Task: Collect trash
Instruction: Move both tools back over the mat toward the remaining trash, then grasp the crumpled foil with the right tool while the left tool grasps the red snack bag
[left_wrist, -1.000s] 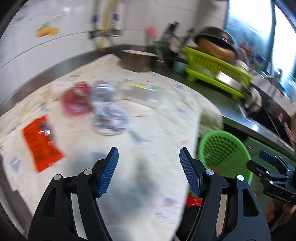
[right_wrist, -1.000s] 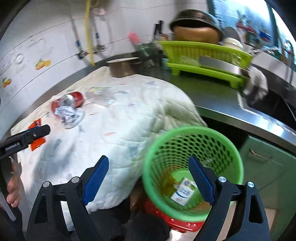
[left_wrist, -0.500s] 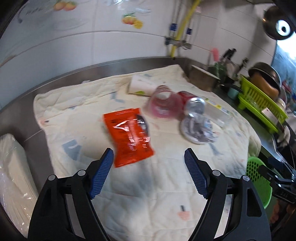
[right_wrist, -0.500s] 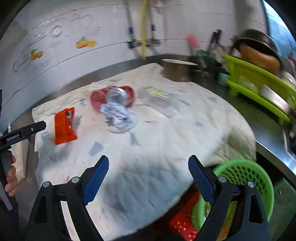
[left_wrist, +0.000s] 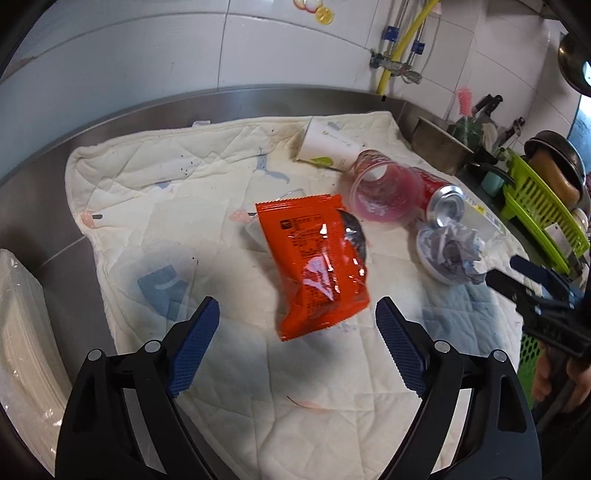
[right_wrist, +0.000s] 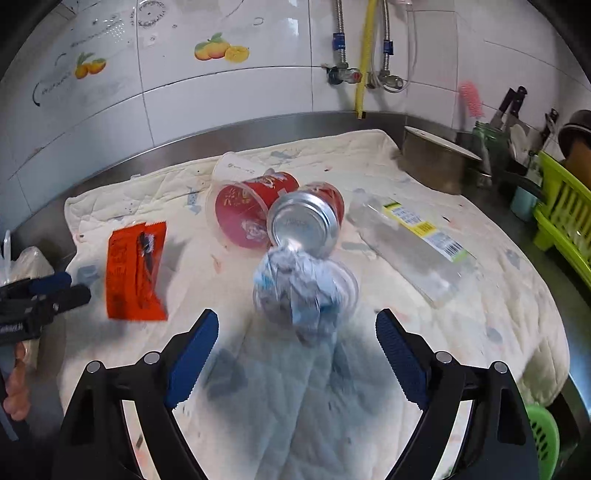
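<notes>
An orange snack packet (left_wrist: 314, 258) lies on the cream quilted cloth (left_wrist: 147, 184). My left gripper (left_wrist: 295, 317) hovers just short of it, its jaws opening, with nothing pressed between them. Further right lie a clear red cup (left_wrist: 384, 199), a red can (left_wrist: 439, 199), a white paper cup (left_wrist: 328, 146) and a crumpled paper wad in a clear lid (left_wrist: 450, 254). My right gripper (right_wrist: 297, 321) stands open just before that paper wad (right_wrist: 303, 291), with the can (right_wrist: 306, 221) behind it and a flattened clear bottle (right_wrist: 413, 243) to the right.
A green mesh basket (right_wrist: 541, 435) sits below the counter's right end. A lime dish rack (right_wrist: 565, 206) and a metal pot (right_wrist: 436, 162) stand at the back right. A white plastic stack (left_wrist: 22, 314) lies left of the cloth. The tiled wall and pipes run behind.
Both views have swung left from the green basket to the cloth. The left gripper now faces the orange packet with wider jaws, and the right gripper faces the paper wad.
</notes>
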